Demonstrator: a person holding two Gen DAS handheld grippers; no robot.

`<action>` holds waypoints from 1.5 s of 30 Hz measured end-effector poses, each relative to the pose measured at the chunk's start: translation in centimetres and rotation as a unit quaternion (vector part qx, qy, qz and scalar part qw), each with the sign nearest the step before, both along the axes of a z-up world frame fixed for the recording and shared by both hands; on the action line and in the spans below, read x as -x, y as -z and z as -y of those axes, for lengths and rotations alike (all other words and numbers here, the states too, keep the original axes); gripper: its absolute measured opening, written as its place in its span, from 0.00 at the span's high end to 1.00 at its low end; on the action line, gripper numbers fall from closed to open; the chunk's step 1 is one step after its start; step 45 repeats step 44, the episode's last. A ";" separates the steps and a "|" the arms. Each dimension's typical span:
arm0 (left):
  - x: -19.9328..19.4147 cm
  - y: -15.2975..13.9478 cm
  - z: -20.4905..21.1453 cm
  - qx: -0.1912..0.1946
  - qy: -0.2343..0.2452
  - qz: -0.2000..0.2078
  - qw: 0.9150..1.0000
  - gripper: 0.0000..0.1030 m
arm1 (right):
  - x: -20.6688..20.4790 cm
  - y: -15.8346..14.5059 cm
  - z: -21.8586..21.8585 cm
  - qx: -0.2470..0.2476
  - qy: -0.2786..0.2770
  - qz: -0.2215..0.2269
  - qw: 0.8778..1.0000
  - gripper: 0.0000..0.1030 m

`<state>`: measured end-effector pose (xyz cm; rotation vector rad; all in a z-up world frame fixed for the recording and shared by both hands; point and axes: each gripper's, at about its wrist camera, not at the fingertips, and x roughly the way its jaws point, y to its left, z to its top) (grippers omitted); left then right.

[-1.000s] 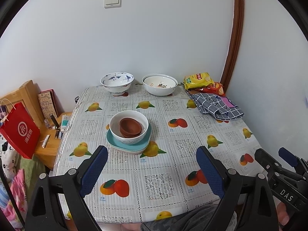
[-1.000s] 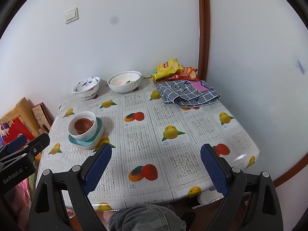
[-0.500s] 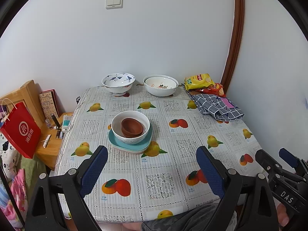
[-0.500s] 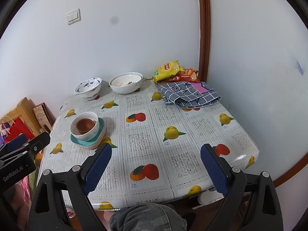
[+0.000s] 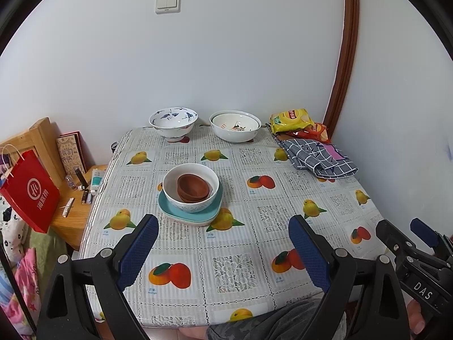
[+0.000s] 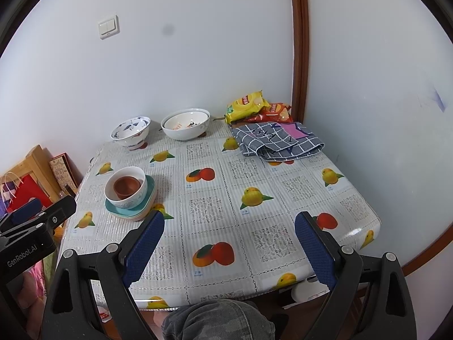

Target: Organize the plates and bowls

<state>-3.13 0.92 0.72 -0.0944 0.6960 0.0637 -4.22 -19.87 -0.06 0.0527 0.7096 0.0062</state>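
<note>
Fruit-printed oilcloth covers the counter (image 5: 254,255). Both grippers hover level above its near edge, left gripper (image 5: 223,250) and right gripper (image 6: 230,248) with fingers spread wide, holding nothing. Ahead of the left fingers, a white bowl (image 5: 191,188) holding brown bowls (image 5: 194,188) sits on teal plates (image 5: 189,212).

White walls meet at a corner with brown wooden trim (image 5: 344,56). Double light switch (image 5: 167,2) on wall. Fruit-print tablecloth (image 5: 240,266) covers table; low wooden side table (image 5: 70,226) at left.
</note>
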 end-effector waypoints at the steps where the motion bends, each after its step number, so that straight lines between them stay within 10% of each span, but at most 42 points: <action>1: 0.0 0.0 0.0 0.000 0.000 0.000 1.000 0.10 | 0.0 0.0 0.0 0.000 0.000 -0.001 1.000 0.10; 45: -0.3 0.3 -0.3 -0.001 -0.007 -0.002 1.000 0.10 | 0.5 -0.3 -0.1 -0.005 -0.002 0.006 1.000 0.10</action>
